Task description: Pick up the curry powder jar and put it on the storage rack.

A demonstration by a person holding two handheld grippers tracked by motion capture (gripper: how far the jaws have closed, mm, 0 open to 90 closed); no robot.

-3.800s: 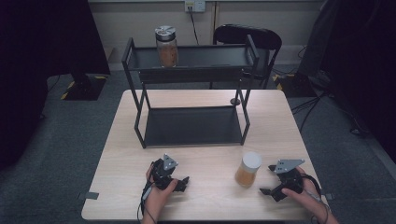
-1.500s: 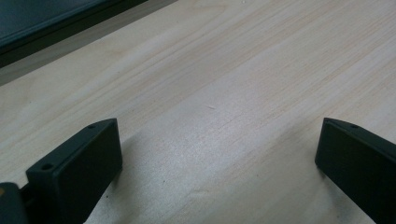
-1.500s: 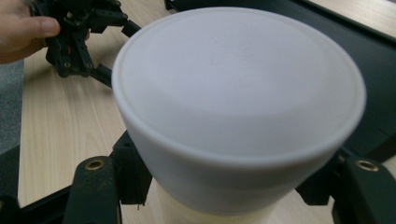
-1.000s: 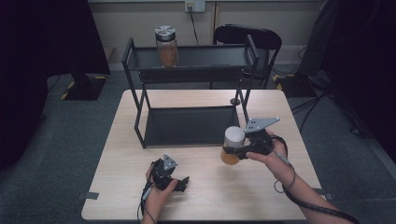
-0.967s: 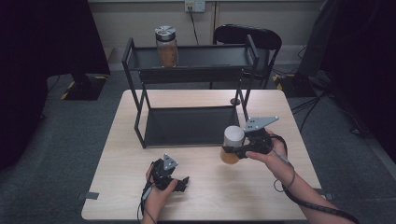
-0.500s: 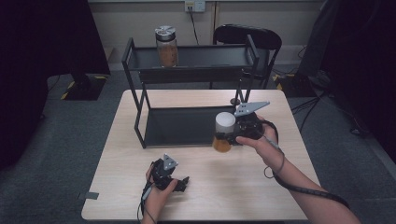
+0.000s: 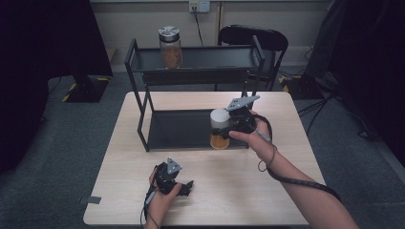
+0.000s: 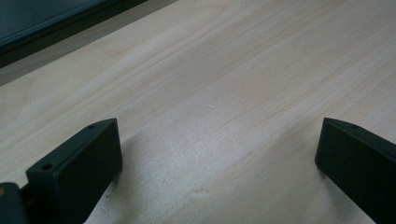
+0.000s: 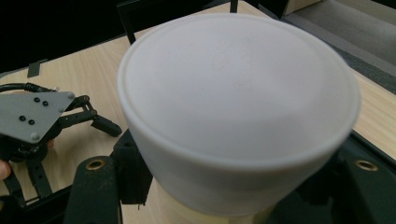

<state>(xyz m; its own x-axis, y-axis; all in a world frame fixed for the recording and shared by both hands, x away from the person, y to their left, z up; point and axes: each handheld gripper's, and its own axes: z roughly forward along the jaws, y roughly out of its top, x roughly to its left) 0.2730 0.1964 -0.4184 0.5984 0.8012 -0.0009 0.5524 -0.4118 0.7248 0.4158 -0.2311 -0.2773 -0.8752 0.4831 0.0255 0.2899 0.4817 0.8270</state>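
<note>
High view: right gripper (image 7: pixel 228 129) clamped on white-lidded jar (image 7: pixel 219 129) of amber contents, held at front right edge of black rack (image 7: pixel 143 86) lower shelf. Left gripper (image 7: pixel 184 185) rests on table (image 7: pixel 267 191) near front edge. Second jar (image 7: pixel 170 46) on top shelf.

Left gripper view: jaws wide apart over bare wood.

Right gripper view: jaws grip jar under white lid (image 9: pixel 238 93).

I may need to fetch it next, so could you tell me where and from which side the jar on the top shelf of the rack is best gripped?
Grip the jar across its glass body, just below the metal lid, coming level from the table side. It stands upright near the left end of the top shelf, and its front looks unobstructed. The body looks round and straight-sided, so the jaws should seat squarely there.
</note>
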